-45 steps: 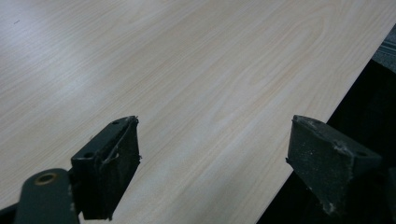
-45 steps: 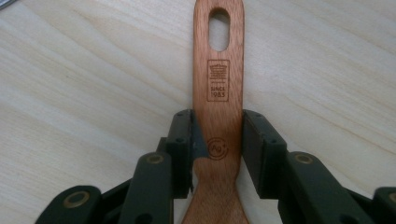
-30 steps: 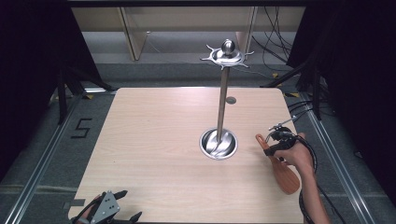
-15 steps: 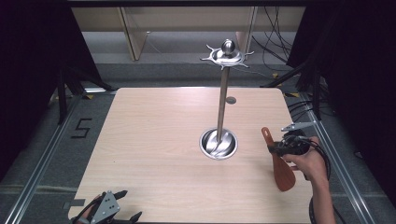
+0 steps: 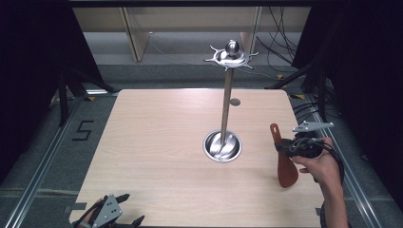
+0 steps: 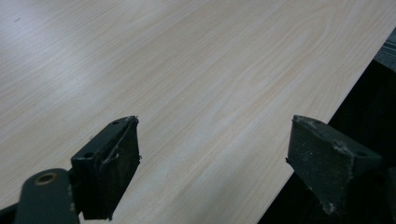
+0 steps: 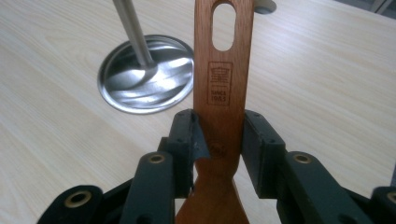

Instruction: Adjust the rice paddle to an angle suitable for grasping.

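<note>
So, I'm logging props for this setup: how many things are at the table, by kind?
Tall steel hanging stand with round base: 1
Brown wooden spatula with slotted handle, clamped in the right gripper: 1
Hand-held grippers, counting the left gripper: 2
Total: 4

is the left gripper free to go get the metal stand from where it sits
Probably yes. The left gripper sits open and empty at the table's near left corner, with bare wood between it and the metal stand. The right gripper, clamped on the wooden spatula, stays off to the stand's right.

The wooden spatula [image 7: 224,93] runs off the right gripper view's top and bottom edges.
</note>
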`<state>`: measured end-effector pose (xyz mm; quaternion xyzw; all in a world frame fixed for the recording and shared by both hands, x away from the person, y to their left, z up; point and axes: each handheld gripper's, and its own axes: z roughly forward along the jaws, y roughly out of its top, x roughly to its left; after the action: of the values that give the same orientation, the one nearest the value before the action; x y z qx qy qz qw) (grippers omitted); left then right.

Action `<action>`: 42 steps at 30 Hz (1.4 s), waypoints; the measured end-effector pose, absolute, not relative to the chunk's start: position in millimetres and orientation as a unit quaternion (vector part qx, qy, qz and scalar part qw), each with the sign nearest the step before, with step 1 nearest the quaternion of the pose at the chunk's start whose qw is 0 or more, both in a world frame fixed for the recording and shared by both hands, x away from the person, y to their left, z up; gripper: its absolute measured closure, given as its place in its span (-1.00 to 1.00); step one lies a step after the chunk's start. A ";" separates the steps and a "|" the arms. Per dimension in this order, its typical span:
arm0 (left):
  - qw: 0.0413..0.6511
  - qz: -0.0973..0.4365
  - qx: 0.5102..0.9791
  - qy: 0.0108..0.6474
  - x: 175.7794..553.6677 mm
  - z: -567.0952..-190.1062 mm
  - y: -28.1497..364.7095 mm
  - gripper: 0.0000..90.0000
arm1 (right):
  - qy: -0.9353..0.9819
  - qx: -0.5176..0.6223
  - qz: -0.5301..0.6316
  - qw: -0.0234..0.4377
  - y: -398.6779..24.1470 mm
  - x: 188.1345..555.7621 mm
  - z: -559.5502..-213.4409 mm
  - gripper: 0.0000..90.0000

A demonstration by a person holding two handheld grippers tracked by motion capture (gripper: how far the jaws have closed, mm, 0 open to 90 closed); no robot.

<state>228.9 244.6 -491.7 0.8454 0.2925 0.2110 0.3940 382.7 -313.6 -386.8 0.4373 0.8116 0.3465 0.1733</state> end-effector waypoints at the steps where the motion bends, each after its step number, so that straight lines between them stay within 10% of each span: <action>1: 0.398 0.209 0.843 0.295 228.4 -492.2 244.0 -0.64 | 0.813 0.430 0.352 0.174 -312.7 382.7 -385.3 0.49; 42: 0.403 0.207 0.841 0.295 227.4 -492.8 242.6 -0.64 | 0.775 0.336 0.489 0.220 -271.4 362.4 -327.0 0.49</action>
<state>227.4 242.6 -492.8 0.8411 0.2954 0.2071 0.4029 362.4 -271.4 -327.0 0.3359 0.7747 0.4887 0.2196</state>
